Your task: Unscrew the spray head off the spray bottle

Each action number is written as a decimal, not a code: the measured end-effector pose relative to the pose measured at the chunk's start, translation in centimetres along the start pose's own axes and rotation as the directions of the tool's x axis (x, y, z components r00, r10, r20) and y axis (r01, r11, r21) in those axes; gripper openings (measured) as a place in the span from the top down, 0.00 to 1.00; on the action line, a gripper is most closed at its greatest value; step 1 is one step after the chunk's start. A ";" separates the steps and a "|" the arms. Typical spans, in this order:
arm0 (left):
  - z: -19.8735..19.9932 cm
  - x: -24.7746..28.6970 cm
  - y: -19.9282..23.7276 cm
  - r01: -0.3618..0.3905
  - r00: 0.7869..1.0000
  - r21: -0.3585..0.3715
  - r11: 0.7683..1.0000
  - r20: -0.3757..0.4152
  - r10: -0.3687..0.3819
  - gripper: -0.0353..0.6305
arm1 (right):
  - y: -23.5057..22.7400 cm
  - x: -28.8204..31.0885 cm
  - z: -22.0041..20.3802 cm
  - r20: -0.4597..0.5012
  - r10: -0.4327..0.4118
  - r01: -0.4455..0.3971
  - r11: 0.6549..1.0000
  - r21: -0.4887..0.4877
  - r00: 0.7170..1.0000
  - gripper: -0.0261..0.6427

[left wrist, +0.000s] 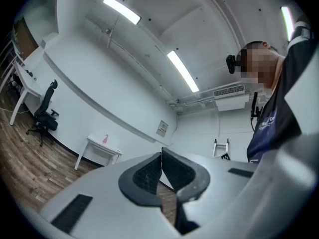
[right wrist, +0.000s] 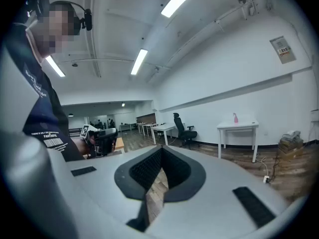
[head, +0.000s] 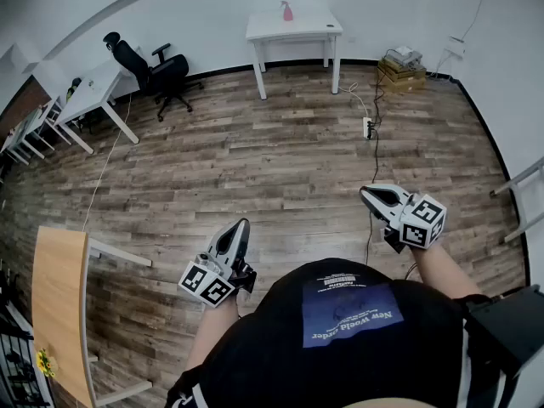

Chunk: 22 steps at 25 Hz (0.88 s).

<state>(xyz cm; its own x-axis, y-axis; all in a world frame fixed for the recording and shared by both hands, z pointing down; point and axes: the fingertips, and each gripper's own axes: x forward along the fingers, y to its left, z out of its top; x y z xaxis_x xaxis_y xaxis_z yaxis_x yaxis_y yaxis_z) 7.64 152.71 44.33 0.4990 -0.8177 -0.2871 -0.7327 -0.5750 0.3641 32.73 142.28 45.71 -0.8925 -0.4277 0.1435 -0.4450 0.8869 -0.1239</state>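
Over wood-plank floor (head: pixel 280 168), left hand-held gripper (head: pixel 241 224) and right hand-held gripper (head: pixel 366 195) press ribbed black pads (left wrist: pixel 148 176) together.

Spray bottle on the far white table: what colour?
The small spray bottle is pink, clearest in the head view.

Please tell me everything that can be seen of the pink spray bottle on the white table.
The spray bottle is far away and small in every view, so fine detail is lost. It looks pink, perhaps plastic, with a wider body and a narrower top, where the spray head appears to be still on. It stands upright near the middle of the white table, which is against the far wall. Only the table touches it.
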 end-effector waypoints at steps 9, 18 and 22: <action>2.4 -4.8 3.2 -0.024 1.000 0.010 1.000 -0.006 0.024 0.96 | 2.6 4.5 0.5 0.020 -0.014 0.014 1.000 0.028 1.000 0.97; 3.8 -8.3 7.1 -0.061 0.998 0.015 0.998 -0.023 0.061 0.96 | 4.6 9.4 0.1 0.022 0.005 -0.006 0.999 0.045 1.000 0.97; 3.2 -6.7 7.6 -0.064 0.997 0.009 0.998 -0.034 0.064 0.96 | 2.9 9.9 -0.5 0.010 0.021 -0.022 0.998 0.055 1.000 0.97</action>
<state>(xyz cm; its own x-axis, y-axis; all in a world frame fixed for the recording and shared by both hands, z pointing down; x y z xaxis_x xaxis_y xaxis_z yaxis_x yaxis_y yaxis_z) -2.75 153.97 46.17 0.4663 -0.8534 -0.2330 -0.7671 -0.5213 0.3739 22.60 140.74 47.28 -0.9023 -0.4107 0.1308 -0.4290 0.8850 -0.1810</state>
